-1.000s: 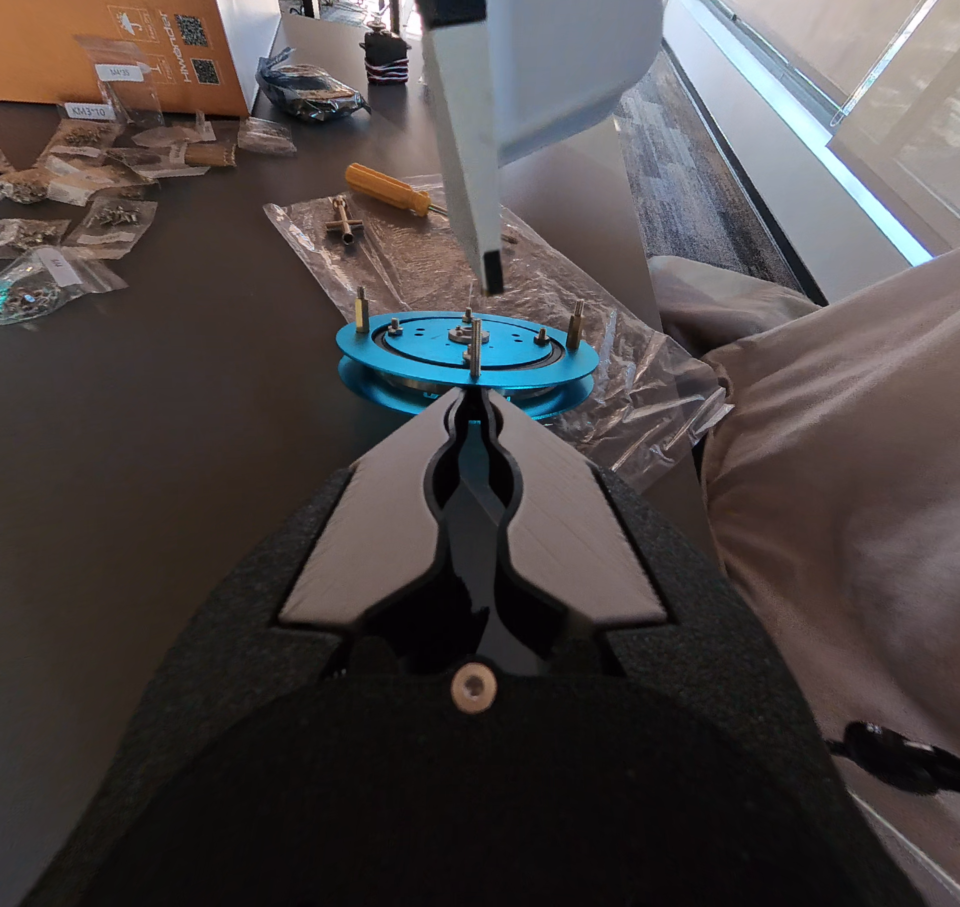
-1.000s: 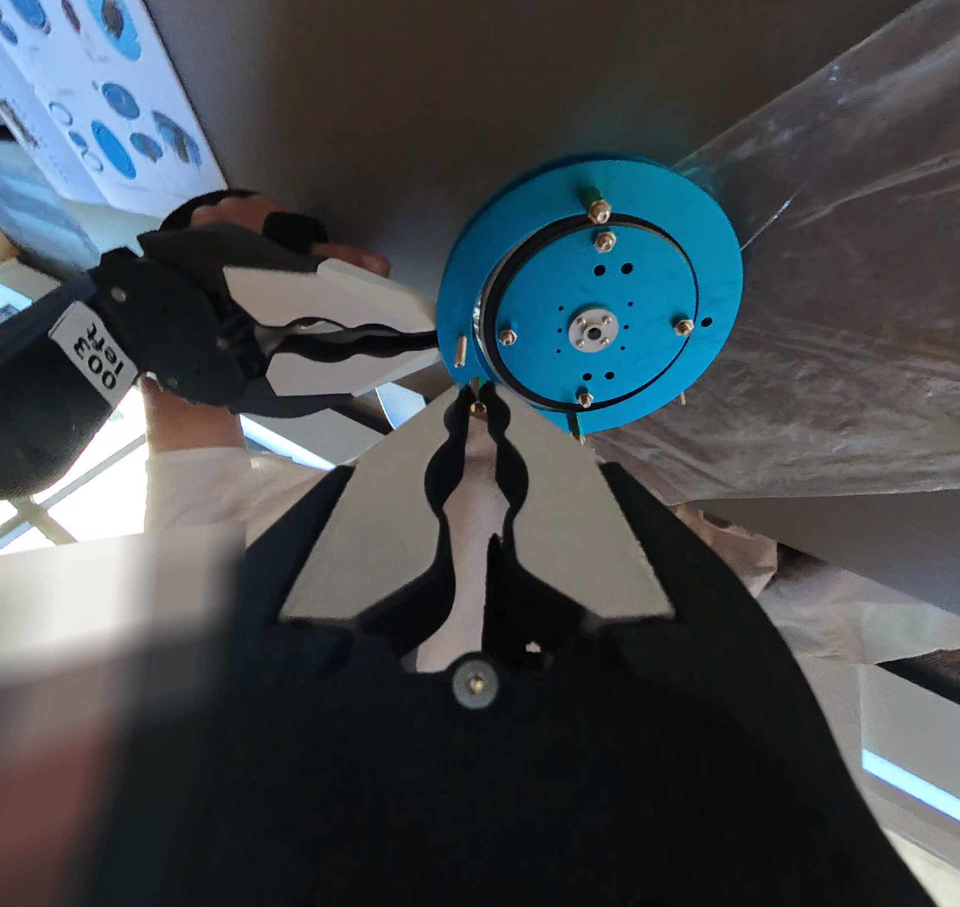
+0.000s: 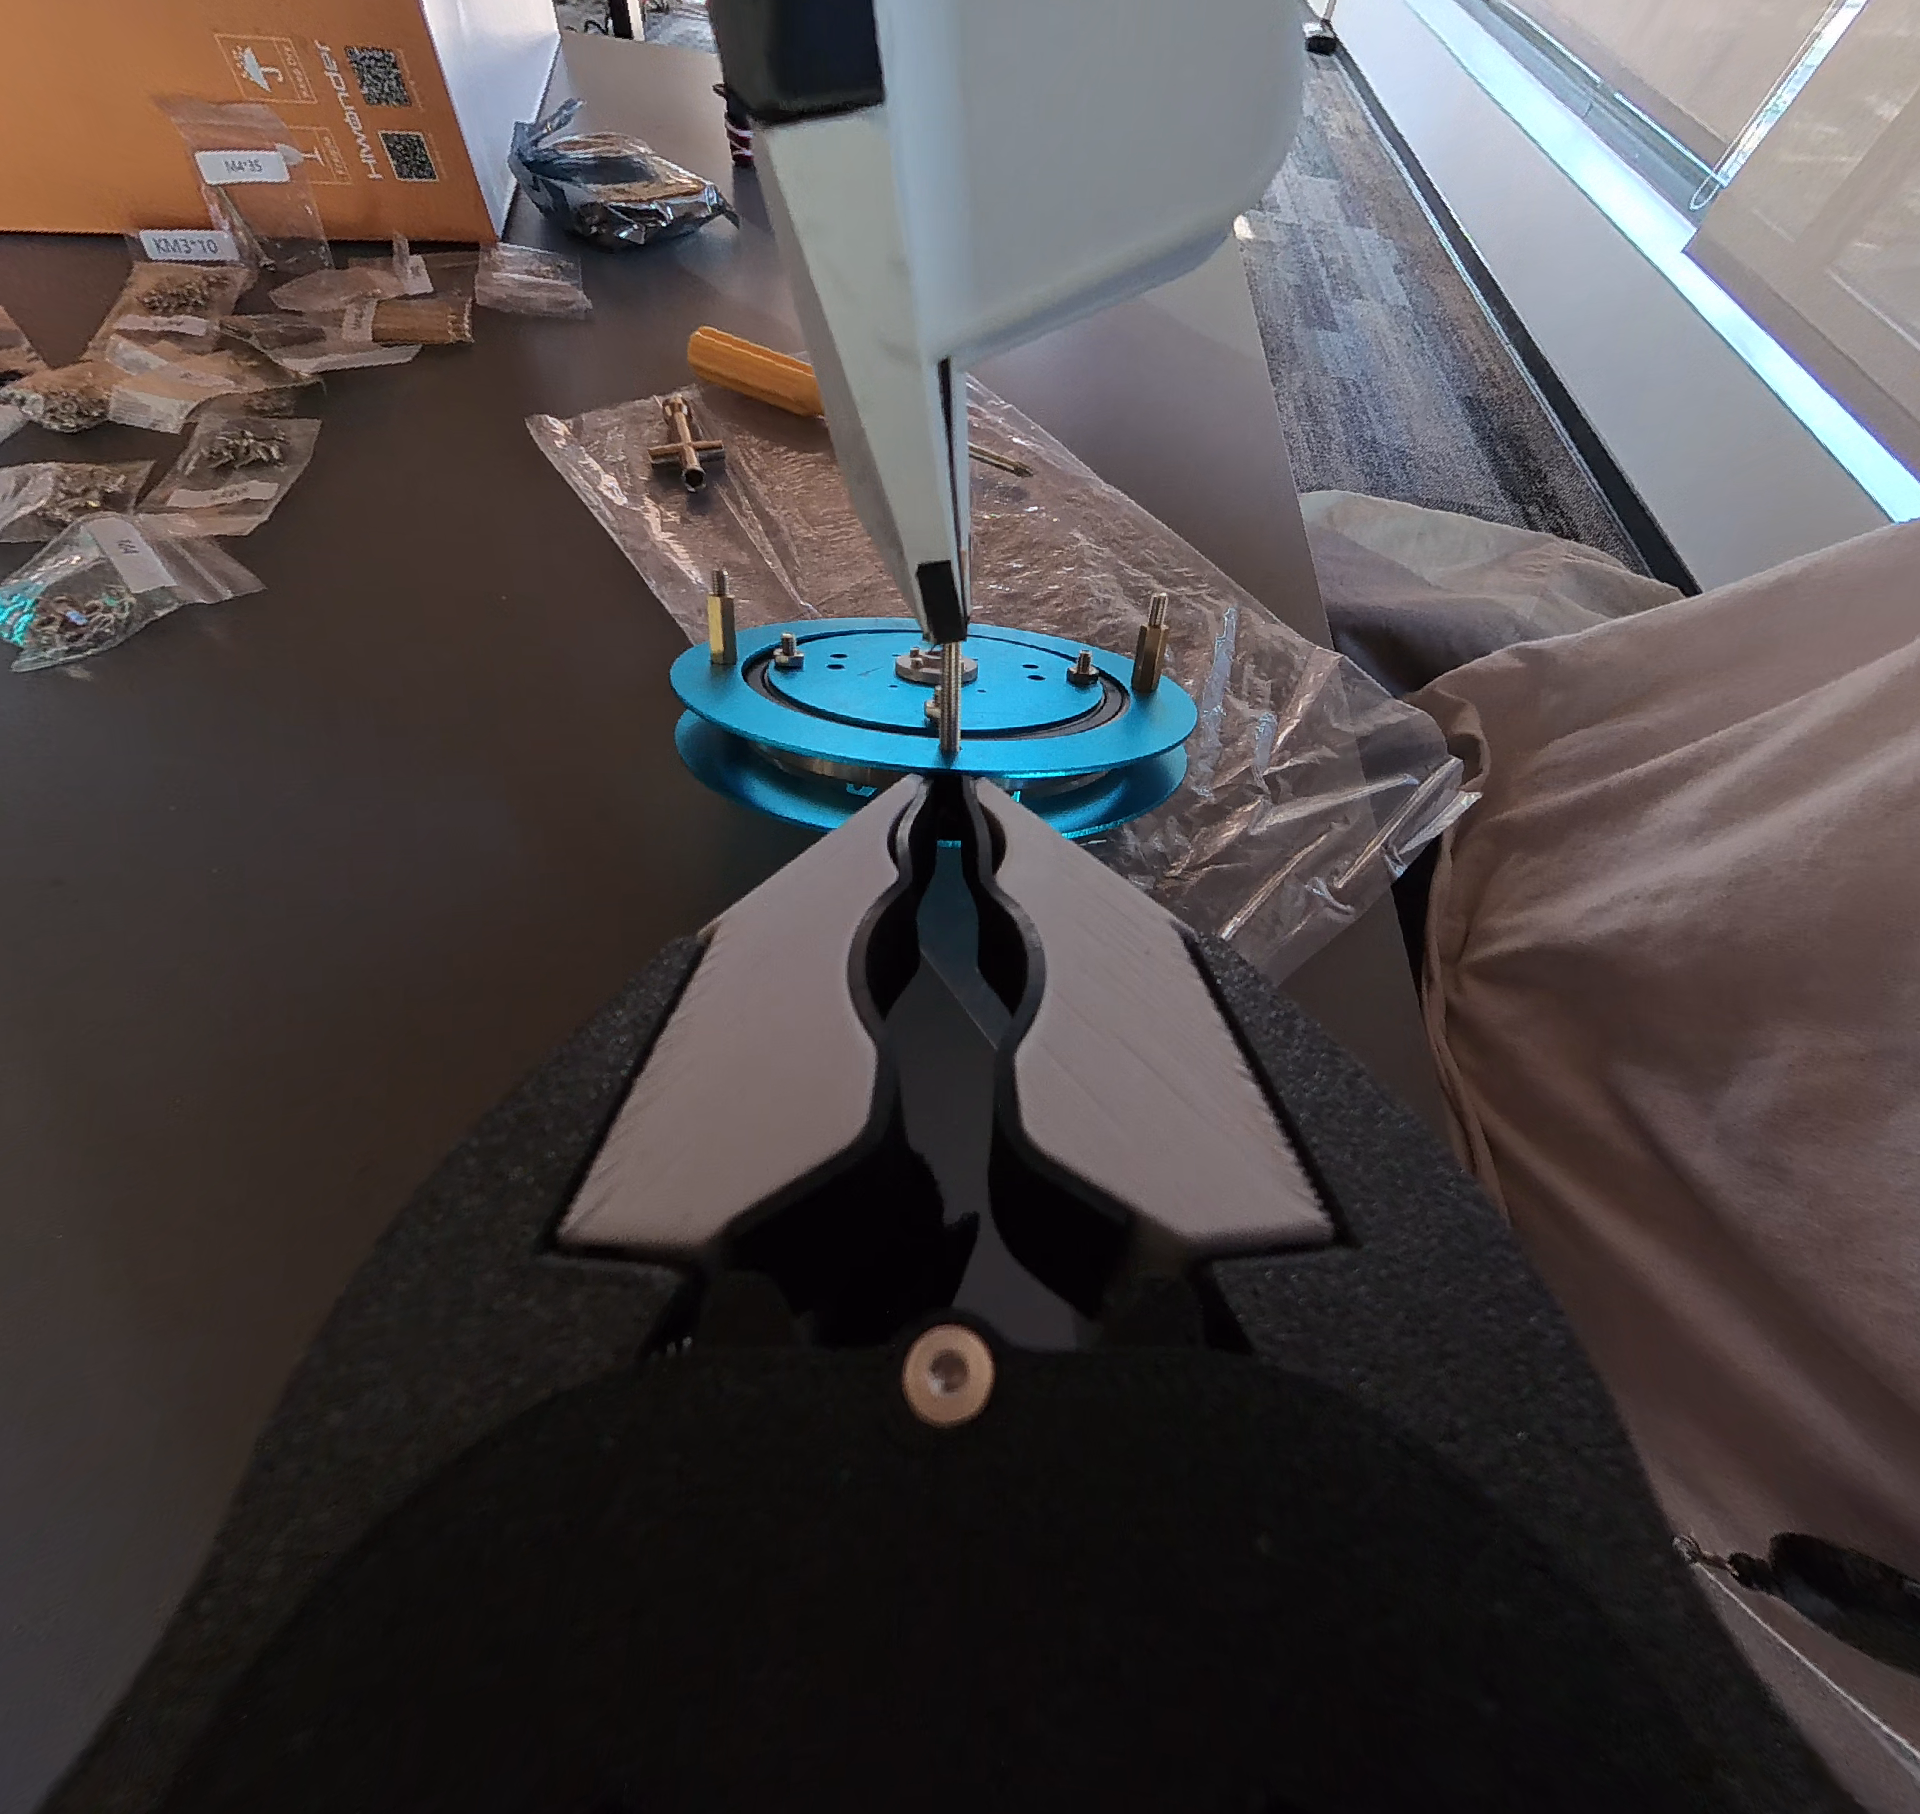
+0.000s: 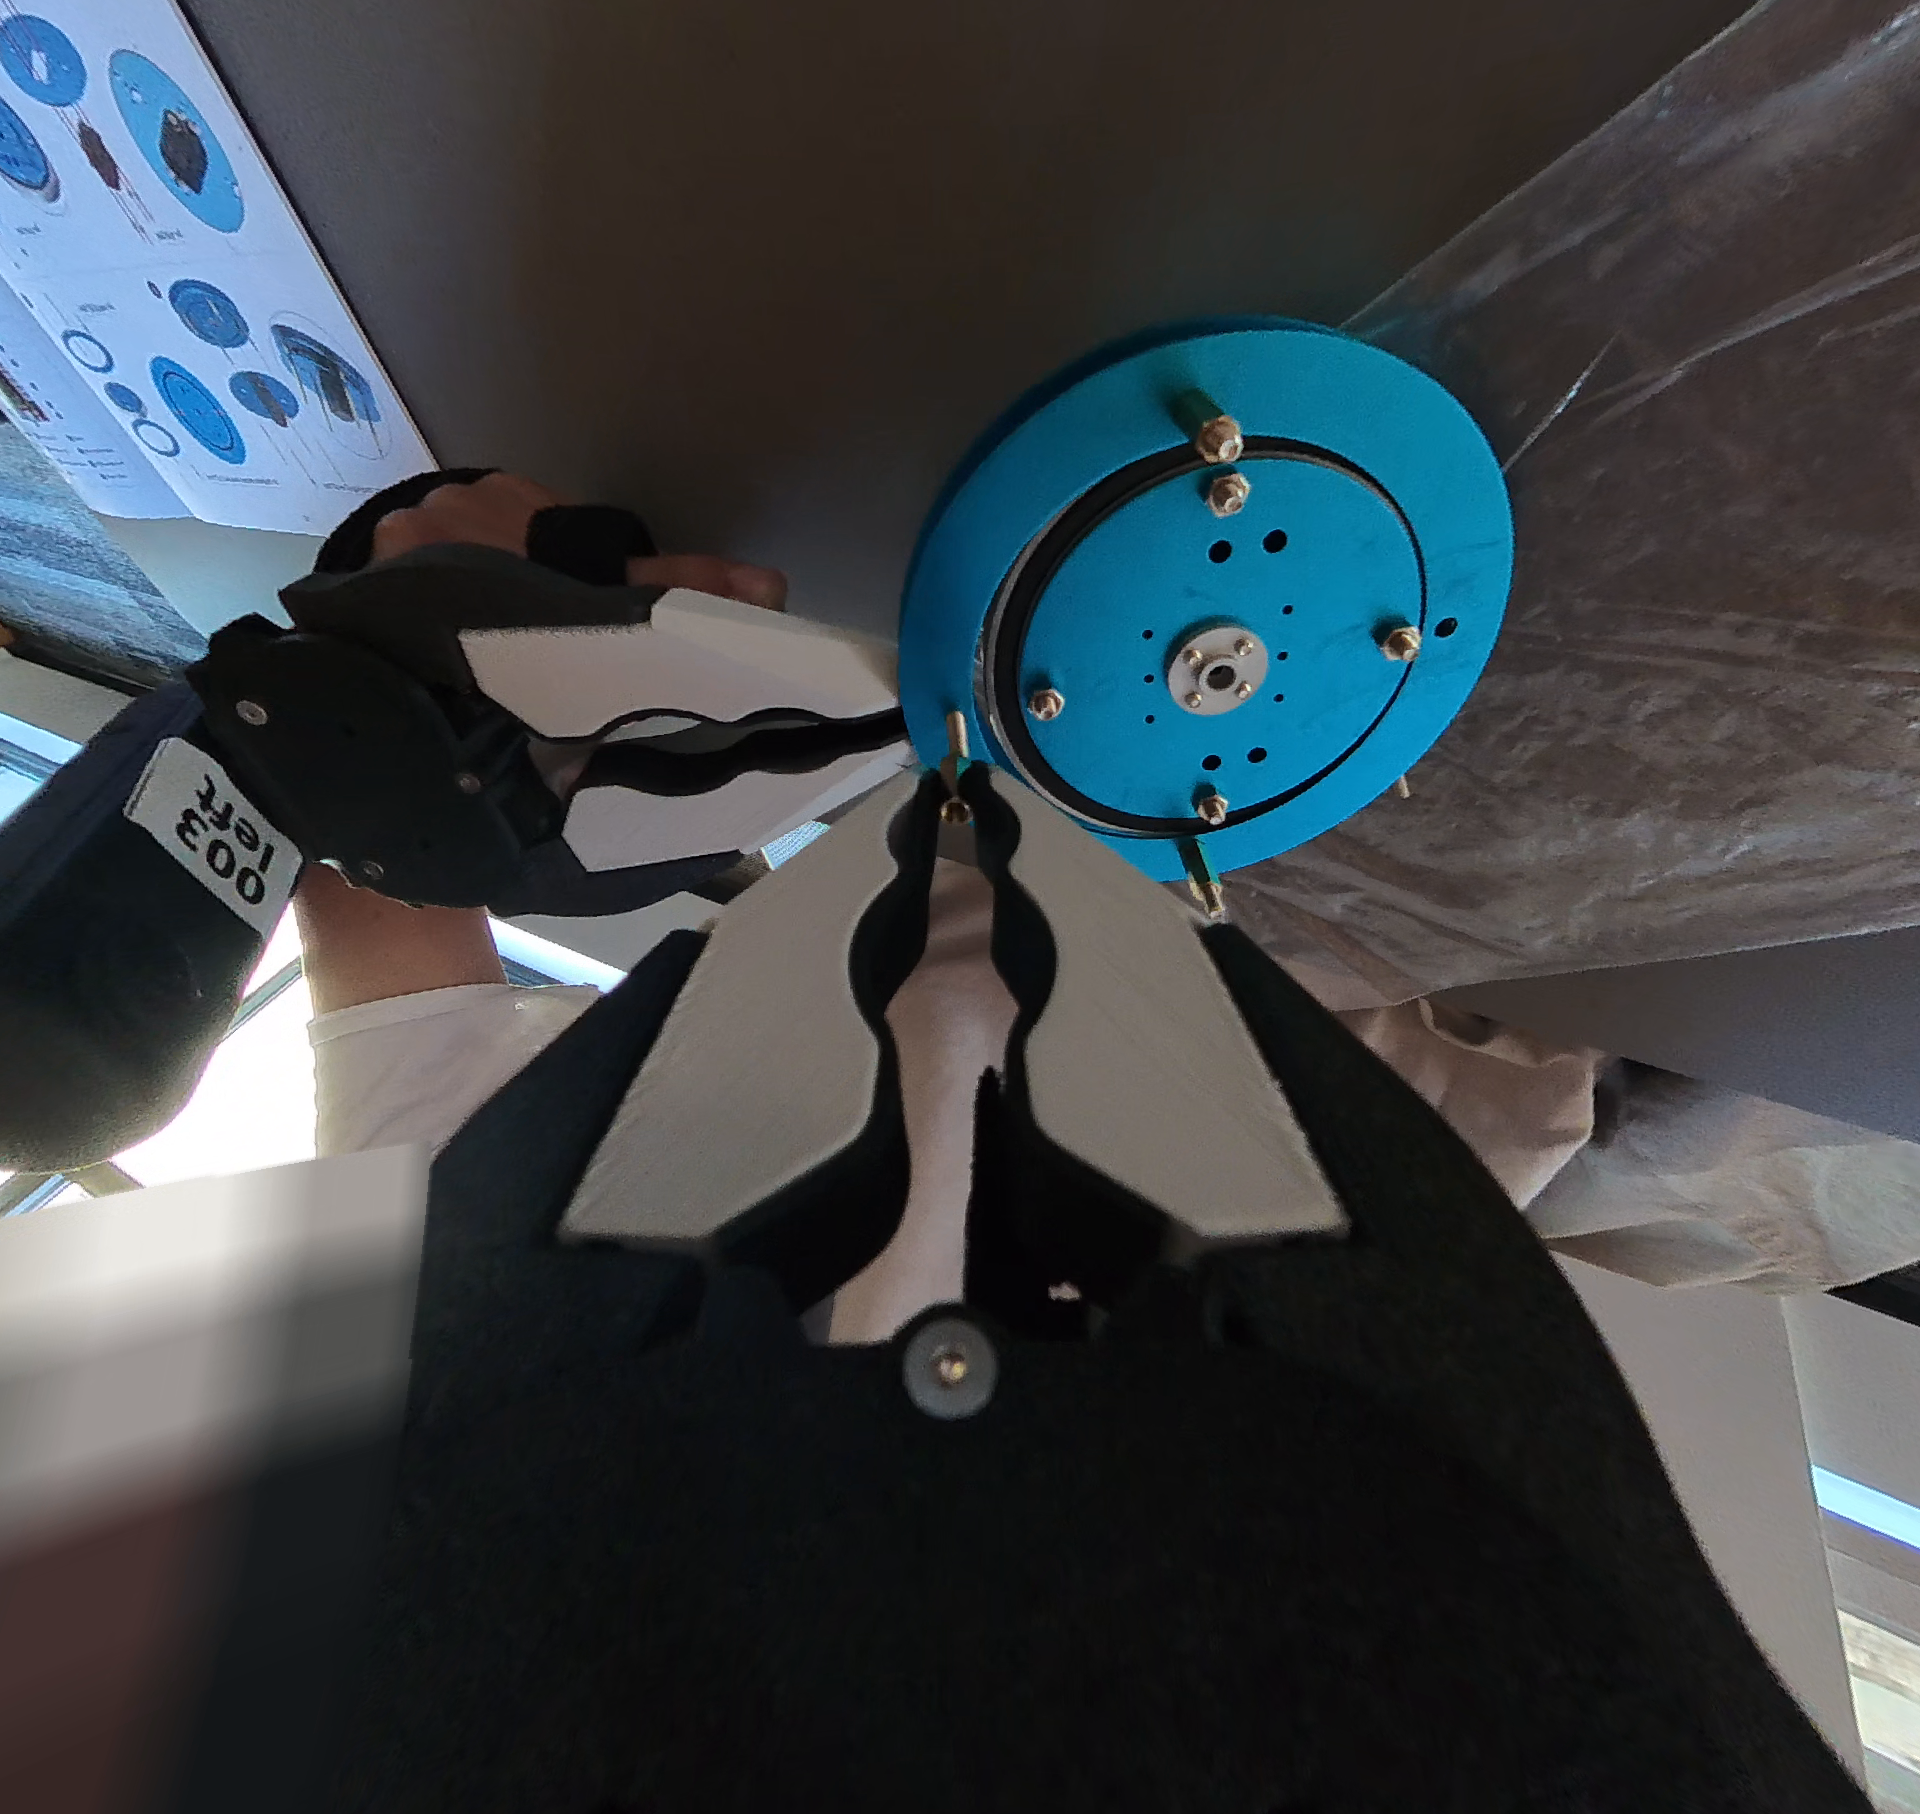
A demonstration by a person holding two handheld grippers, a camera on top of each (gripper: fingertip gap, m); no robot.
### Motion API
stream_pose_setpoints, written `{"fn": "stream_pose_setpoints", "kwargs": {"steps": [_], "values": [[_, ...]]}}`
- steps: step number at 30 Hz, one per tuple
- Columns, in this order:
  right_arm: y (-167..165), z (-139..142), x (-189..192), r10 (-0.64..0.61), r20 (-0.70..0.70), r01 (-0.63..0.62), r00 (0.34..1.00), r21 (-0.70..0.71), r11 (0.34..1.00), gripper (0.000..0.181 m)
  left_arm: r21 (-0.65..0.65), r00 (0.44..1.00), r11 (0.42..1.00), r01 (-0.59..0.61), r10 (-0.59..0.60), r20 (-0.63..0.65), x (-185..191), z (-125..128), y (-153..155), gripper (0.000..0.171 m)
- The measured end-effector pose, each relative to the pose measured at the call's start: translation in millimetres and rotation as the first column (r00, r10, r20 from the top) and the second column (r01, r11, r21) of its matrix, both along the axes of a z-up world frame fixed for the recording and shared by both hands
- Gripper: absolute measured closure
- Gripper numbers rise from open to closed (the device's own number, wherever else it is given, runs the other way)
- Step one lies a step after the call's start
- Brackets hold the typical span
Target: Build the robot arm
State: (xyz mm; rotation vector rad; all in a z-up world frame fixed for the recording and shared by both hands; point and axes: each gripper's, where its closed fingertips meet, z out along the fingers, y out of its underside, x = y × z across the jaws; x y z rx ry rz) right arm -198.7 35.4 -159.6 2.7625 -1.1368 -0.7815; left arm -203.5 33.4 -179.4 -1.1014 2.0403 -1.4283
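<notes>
A blue round disc assembly (image 3: 821, 699) lies on a dark table (image 3: 312, 829), partly on a clear plastic bag (image 3: 1226, 725). Brass standoffs stand on its rim at left (image 3: 720, 621) and right (image 3: 1151, 637). My left gripper (image 3: 940, 793) is shut on the disc's near rim. My right gripper (image 3: 943, 611) comes down from above, shut on a thin brass standoff (image 3: 949, 710) upright at the near rim. In the right wrist view the right gripper (image 4: 951, 793) pinches that standoff (image 4: 954, 808) by the disc (image 4: 1299, 414), and the left gripper (image 4: 894, 736) meets the disc's edge.
An orange box (image 3: 208, 91), several small bags of screws (image 3: 125, 434) and a dark bag (image 3: 623, 185) lie at the back left. A yellow-handled screwdriver (image 3: 748, 367) and a cross wrench (image 3: 681, 445) lie behind the disc. A person's beige clothing (image 3: 1662, 1037) fills the right. A printed sheet (image 4: 156, 258) lies nearby. My two grippers' fingertips are within a few centimetres of each other. Left tips and right tips are each some 20 cm from the cross wrench (image 3: 681, 445).
My right gripper has come lower and closer, its tips now on the standoff at the disc's near rim. The left gripper and the disc have stayed put.
</notes>
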Motion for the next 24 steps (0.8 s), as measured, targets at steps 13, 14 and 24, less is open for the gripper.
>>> {"fn": "stream_pose_setpoints", "kwargs": {"steps": [13,14,24], "values": [[-1.7,-2.1,-2.2,-0.011,-0.017,0.011,1.0,-0.007,1.0,0.176,0.006,1.0,1.0,0.005,-0.005,-0.003,-1.4,-0.7,-0.5,0.169],[-1.7,-2.3,-2.0,-0.004,-0.018,0.004,1.0,-0.006,1.0,0.176,0.006,1.0,1.0,0.005,-0.005,-0.004,-1.4,-0.8,-0.5,0.169],[4.4,-3.7,1.6,0.37,0.117,-0.383,0.922,0.124,0.915,0.176,-0.021,1.0,1.0,-0.012,0.012,-0.025,1.2,-1.4,3.8,0.169]]}}
